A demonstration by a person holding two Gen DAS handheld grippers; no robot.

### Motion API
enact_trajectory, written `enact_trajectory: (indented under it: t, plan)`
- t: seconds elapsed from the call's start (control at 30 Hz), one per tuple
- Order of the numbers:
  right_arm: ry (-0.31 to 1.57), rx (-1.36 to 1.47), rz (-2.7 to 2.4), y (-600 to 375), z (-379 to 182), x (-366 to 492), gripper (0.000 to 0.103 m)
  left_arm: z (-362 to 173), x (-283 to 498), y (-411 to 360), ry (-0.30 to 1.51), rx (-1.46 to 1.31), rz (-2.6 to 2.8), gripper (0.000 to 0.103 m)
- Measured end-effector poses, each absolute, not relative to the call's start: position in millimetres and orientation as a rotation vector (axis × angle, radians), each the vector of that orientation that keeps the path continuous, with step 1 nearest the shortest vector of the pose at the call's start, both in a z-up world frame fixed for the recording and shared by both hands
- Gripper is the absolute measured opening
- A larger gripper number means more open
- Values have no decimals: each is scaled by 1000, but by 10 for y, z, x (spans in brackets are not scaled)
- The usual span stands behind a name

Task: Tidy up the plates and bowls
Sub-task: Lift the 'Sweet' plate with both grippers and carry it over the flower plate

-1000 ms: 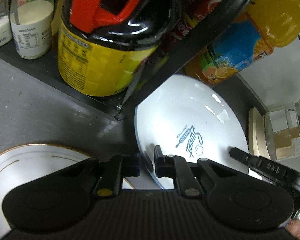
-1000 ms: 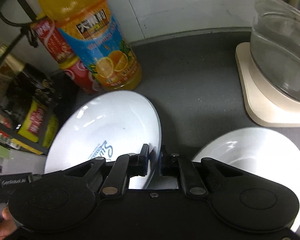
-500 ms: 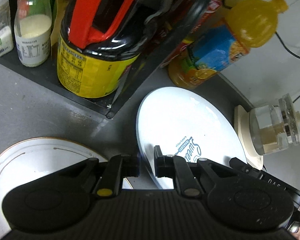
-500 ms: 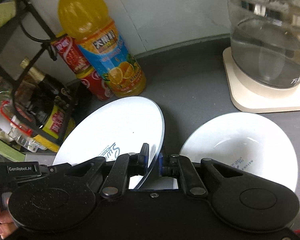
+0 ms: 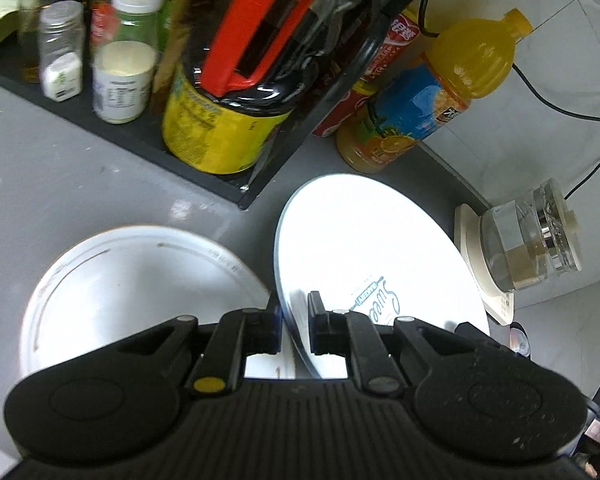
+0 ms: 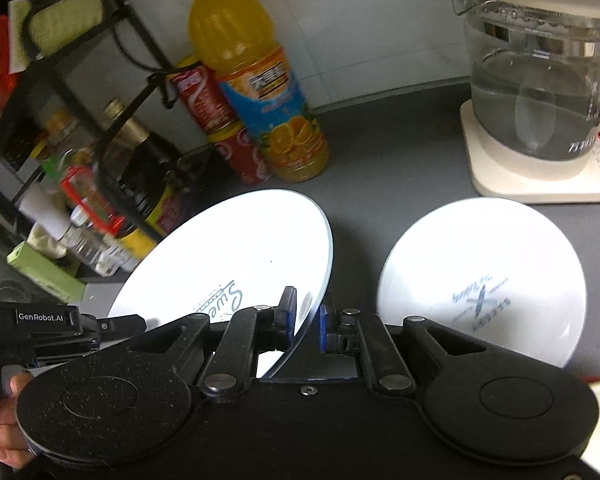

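Both clamped on the printed plate [image 6: 236, 248]: left gripper [image 5: 294, 322], right gripper [image 6: 307, 318], edge-on, above the table [image 6: 400, 160].

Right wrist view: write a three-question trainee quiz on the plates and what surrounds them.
1. True or false: the right gripper has its jaws on the rim of the tilted plate printed "Sweet".
2. Which stands nearest the red cans?
A. the glass kettle
B. the orange juice bottle
C. the second white plate
3. Fill in: the glass kettle sits on a cream-coloured ____.

Key: 1 true; 2 B; 3 base.
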State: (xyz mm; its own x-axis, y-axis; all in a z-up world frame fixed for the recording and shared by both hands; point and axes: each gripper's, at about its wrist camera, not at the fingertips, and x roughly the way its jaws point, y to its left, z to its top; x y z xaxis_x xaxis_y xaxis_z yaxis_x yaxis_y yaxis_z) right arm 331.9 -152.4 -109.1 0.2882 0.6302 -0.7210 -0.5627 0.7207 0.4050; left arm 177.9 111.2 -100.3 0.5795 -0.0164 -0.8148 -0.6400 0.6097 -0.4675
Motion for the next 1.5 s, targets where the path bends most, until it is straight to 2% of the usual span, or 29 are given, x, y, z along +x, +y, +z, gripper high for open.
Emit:
enact_trajectory:
  t: [0.73,1.5]
  plan:
    - [1028,31,979,-1322,-1188,2654,11,-1078,744,1095,929,-909,612,10]
    - [1058,-98,973,-903,-1332,2455,11,-1457,544,1427,1003,-974,626,12]
